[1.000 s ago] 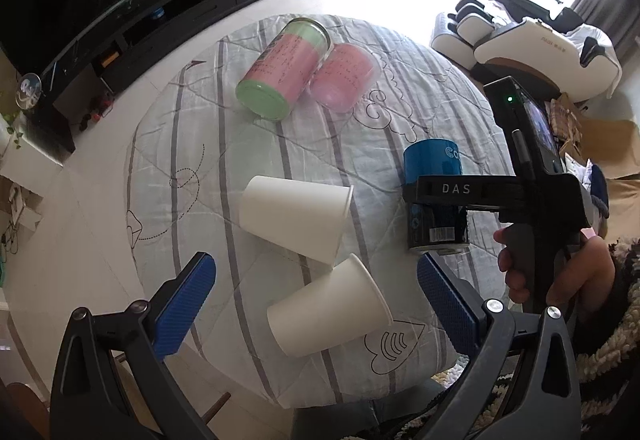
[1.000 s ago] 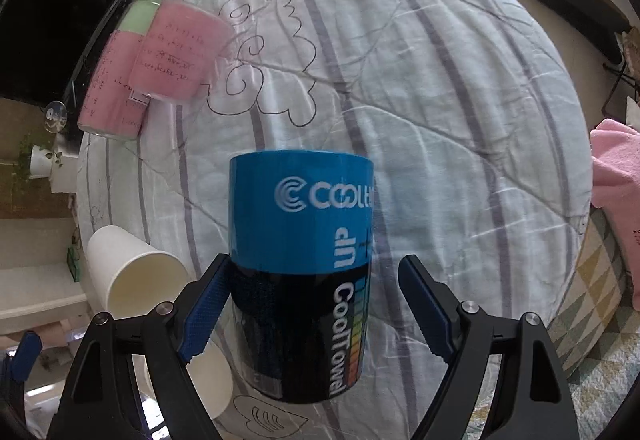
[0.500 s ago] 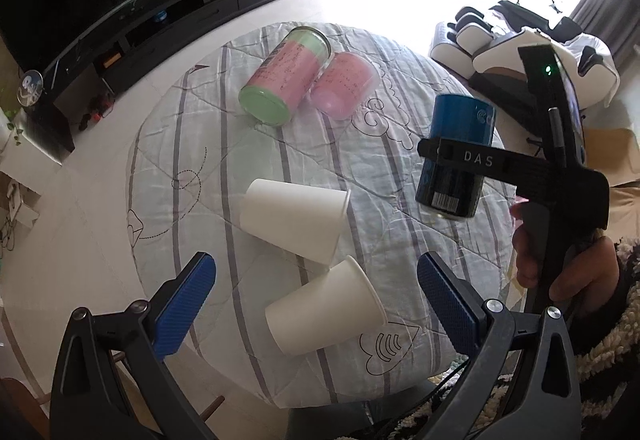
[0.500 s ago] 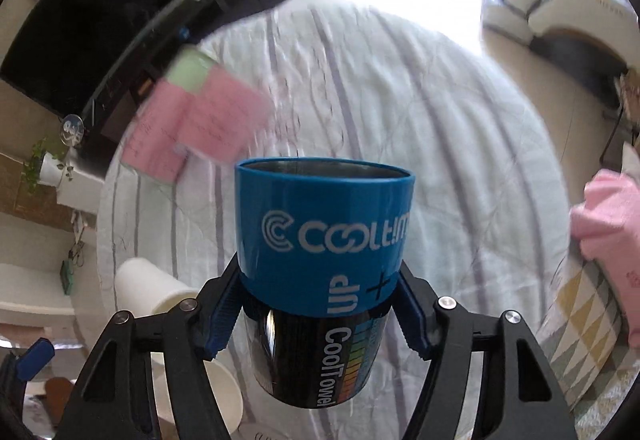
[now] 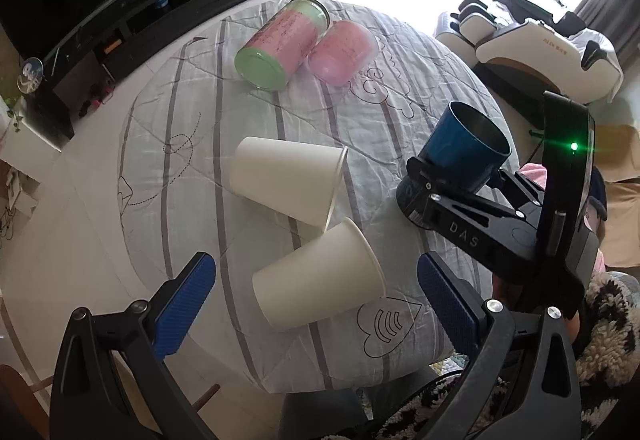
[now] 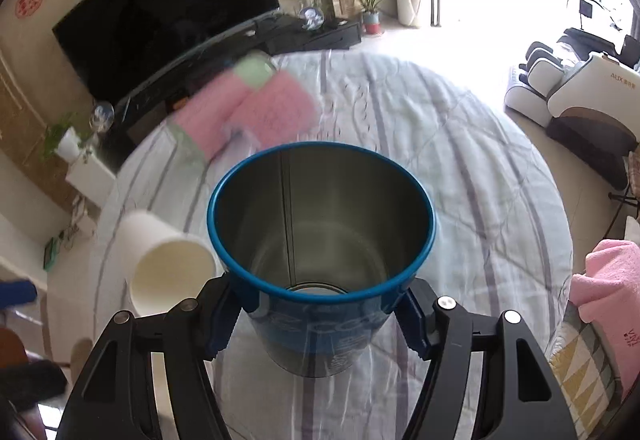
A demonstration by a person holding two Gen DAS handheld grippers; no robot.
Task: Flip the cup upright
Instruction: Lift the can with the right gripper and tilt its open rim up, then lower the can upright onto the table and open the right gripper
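My right gripper (image 6: pixel 320 316) is shut on a blue metal cup (image 6: pixel 320 240), held above the table with its open mouth tilted toward the camera. In the left wrist view the same blue cup (image 5: pixel 460 155) hangs at the right, mouth up and tilted, in the right gripper (image 5: pixel 452 183). My left gripper (image 5: pixel 316 296) is open and empty above the table's near edge. Two white paper cups lie on their sides: one (image 5: pixel 288 183) mid-table, one (image 5: pixel 320 284) just ahead of the left gripper.
A round table with a grey striped cloth (image 5: pixel 192 127) holds a pink and green jar (image 5: pixel 280 47) and a pink cup (image 5: pixel 340 51), both lying at the far side. A TV stand (image 5: pixel 168 7) stands at the left, a massage chair (image 5: pixel 540 43) at the right.
My right gripper has turned the blue cup from mouth-down to mouth-up and tilted. The left gripper has barely moved.
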